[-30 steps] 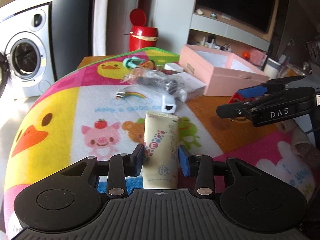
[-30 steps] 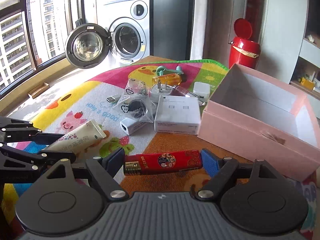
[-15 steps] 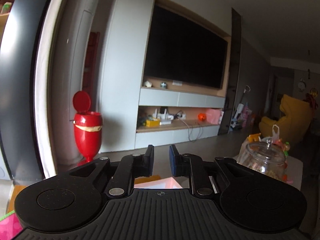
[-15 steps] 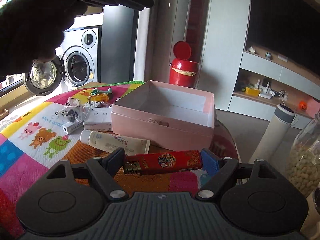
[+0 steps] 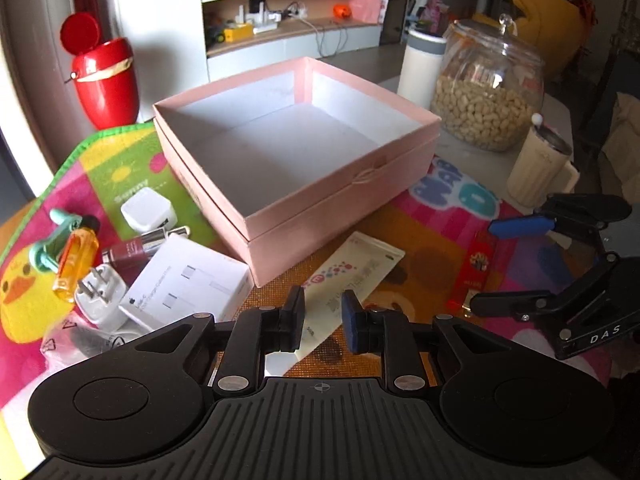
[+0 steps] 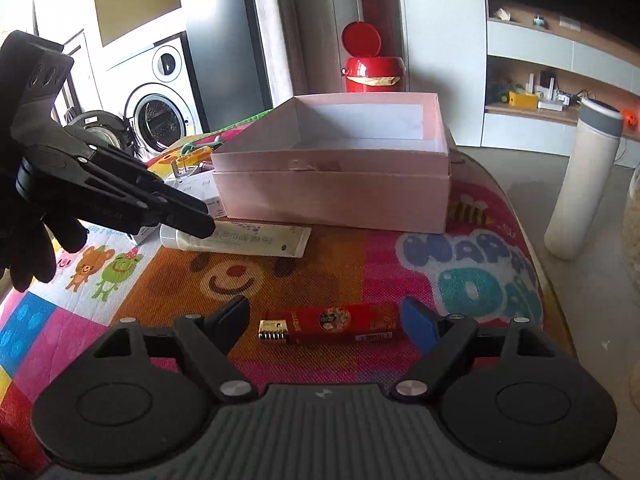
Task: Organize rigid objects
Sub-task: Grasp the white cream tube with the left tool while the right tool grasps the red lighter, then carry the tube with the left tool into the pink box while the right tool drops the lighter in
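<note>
Two grippers low over the cartoon-printed play mat (image 6: 320, 272).

Nearest, in the right wrist view: right gripper (image 6: 326, 320), spread wide, straddling the red printed lighter with a metal head (image 6: 332, 324). Flat on the mat, long axis straight across from pad to pad, metal head toward the black pad, base toward the blue one. A sliver of mat visible between head and black pad, so apparently not clamped; contact at the blue pad hard to tell. Closing as aligned would probably seize it end to end, with no turning of the wrist.

Further out, to the left: left gripper (image 5: 322, 320), jaws just been closing, down to a narrow slit, nothing between the pads. Tips poised over the capped end of the cream plastic tube with dotted print (image 6: 256, 240). Tube flat on the mat, lengthwise along the front wall of the open pink cardboard box (image 6: 332, 200), just beside it. Reopening likely needed before any grasp there.

Beyond both: the box itself, the likely destination, nearer the tube than the lighter.

Only in the left wrist view: the bare white floor of the box, plus a white charger (image 5: 148, 212) and a white carton (image 5: 188, 284) to its left. Only in the right wrist view: the gap at the lighter's head.
</note>
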